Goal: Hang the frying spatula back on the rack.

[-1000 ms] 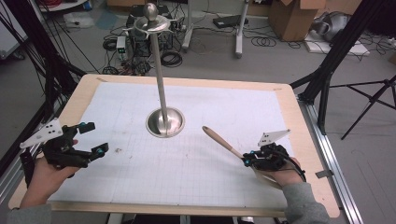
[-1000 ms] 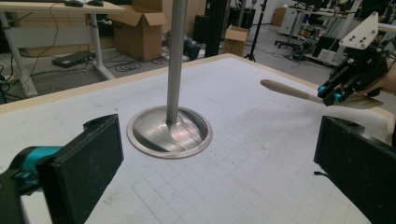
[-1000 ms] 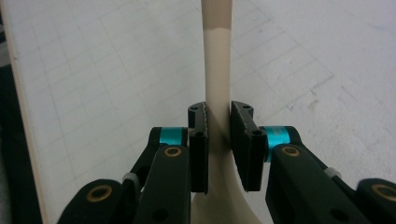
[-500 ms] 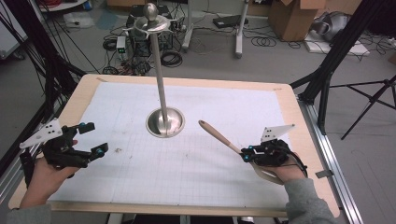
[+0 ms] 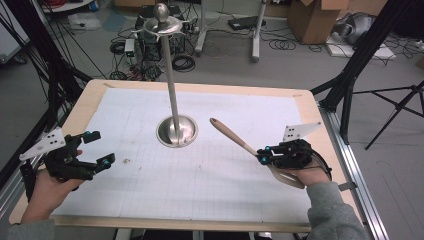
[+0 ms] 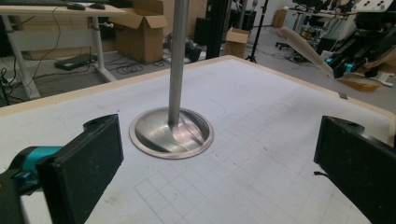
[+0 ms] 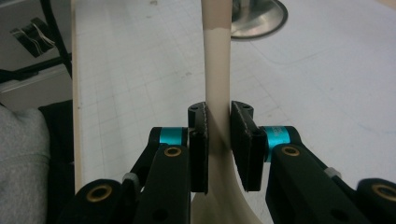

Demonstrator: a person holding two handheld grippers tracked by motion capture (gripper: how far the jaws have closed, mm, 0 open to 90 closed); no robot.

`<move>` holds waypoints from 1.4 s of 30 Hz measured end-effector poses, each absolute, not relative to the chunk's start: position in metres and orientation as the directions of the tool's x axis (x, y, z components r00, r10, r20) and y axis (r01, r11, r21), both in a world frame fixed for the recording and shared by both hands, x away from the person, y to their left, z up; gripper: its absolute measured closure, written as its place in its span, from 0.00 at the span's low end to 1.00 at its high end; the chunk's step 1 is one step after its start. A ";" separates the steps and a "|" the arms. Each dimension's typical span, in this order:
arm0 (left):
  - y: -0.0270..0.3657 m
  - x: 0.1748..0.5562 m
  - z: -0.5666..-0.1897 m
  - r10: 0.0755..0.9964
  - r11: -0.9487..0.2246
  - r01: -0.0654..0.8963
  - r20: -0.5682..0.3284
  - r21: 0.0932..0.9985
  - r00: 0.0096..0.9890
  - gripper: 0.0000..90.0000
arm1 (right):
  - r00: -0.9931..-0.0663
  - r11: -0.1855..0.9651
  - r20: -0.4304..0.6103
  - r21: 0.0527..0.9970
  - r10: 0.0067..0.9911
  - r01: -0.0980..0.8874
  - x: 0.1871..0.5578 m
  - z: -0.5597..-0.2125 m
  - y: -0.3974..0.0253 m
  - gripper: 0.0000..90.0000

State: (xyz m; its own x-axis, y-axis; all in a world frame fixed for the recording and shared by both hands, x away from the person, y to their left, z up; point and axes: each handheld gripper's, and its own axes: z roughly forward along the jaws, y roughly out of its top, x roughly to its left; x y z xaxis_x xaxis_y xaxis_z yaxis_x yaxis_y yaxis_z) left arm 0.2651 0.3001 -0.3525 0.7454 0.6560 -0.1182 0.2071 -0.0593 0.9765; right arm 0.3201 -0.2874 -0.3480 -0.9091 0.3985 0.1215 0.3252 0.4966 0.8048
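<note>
Right claw (image 7: 218, 140) pinches the pale wooden spatula (image 5: 235, 137) by its neck, handle aimed at 10 o'clock toward the tall steel stand (image 5: 176, 131); a swing could topple it. Left claw (image 5: 96, 149) hovers spread above the surface.

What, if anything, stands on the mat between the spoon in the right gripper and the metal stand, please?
Nothing visible does. The right gripper is shut on the spoon, whose handle points toward the stand; just bare mat lies between them. The open left gripper waits off to the far side.
</note>
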 end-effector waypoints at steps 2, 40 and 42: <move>0.300 0.265 -0.353 0.655 -0.061 0.211 -0.120 0.976 0.746 0.02 | -0.911 0.490 0.117 0.812 0.395 0.317 0.321 -0.345 -0.287 0.86; 0.304 0.263 -0.357 0.650 -0.053 0.223 -0.136 0.973 0.748 0.02 | -0.928 0.460 0.068 0.854 0.367 0.245 0.346 -0.280 -0.275 0.86; 0.304 0.263 -0.357 0.651 -0.053 0.222 -0.135 0.974 0.747 0.02 | -0.928 0.459 0.066 0.855 0.366 0.241 0.347 -0.276 -0.272 0.86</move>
